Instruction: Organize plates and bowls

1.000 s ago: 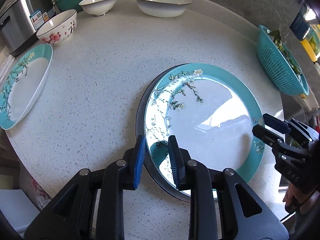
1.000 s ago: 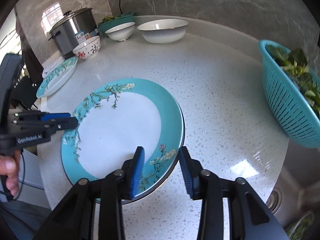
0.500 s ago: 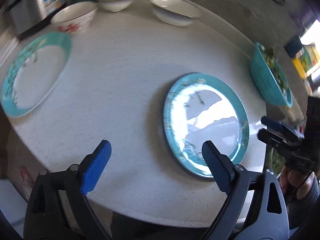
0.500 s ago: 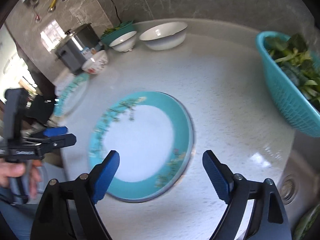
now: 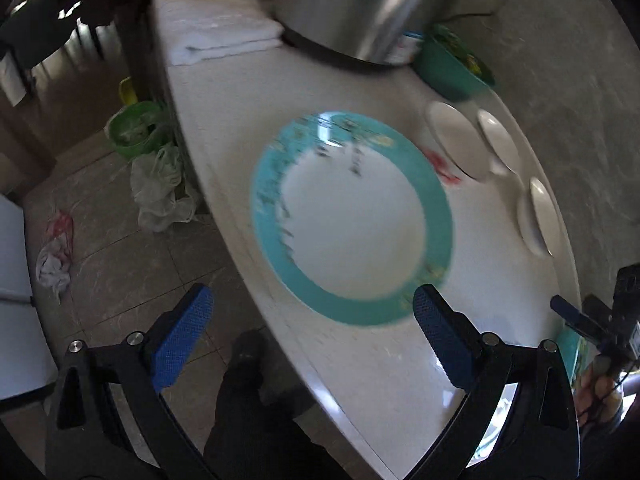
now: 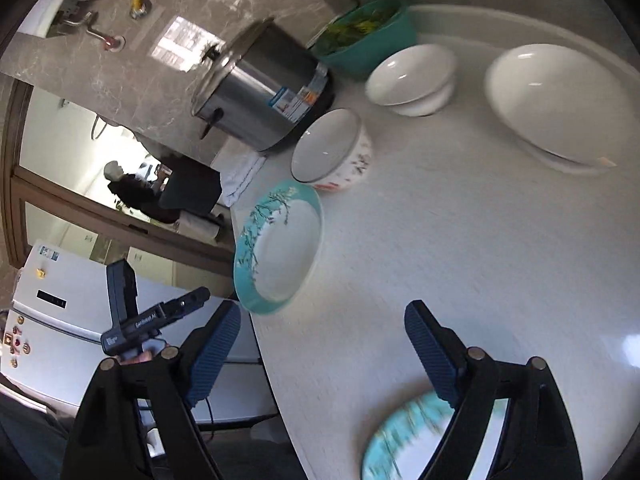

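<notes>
A teal-rimmed floral plate point(image 5: 352, 220) lies near the counter's left edge; it also shows in the right wrist view point(image 6: 278, 246). My left gripper point(image 5: 308, 340) is open and empty, hovering just short of that plate. My right gripper point(image 6: 320, 348) is open and empty over the counter, above the stacked teal plate point(image 6: 404, 444) at its lower edge. A floral bowl point(image 6: 330, 152), a small white bowl point(image 6: 410, 74) and a large white bowl point(image 6: 556, 106) stand further back; they show blurred in the left wrist view point(image 5: 456, 140).
A steel cooker point(image 6: 260, 88) and a teal basin of greens point(image 6: 366, 30) stand at the back. A folded white towel point(image 5: 224, 38) lies beside the cooker. The counter edge point(image 5: 224, 216) drops to a tiled floor with a green bin point(image 5: 134, 130).
Both grippers have left the stacked plate, open. The left one has swung left to face the second teal plate; the right one has turned toward the bowls.
</notes>
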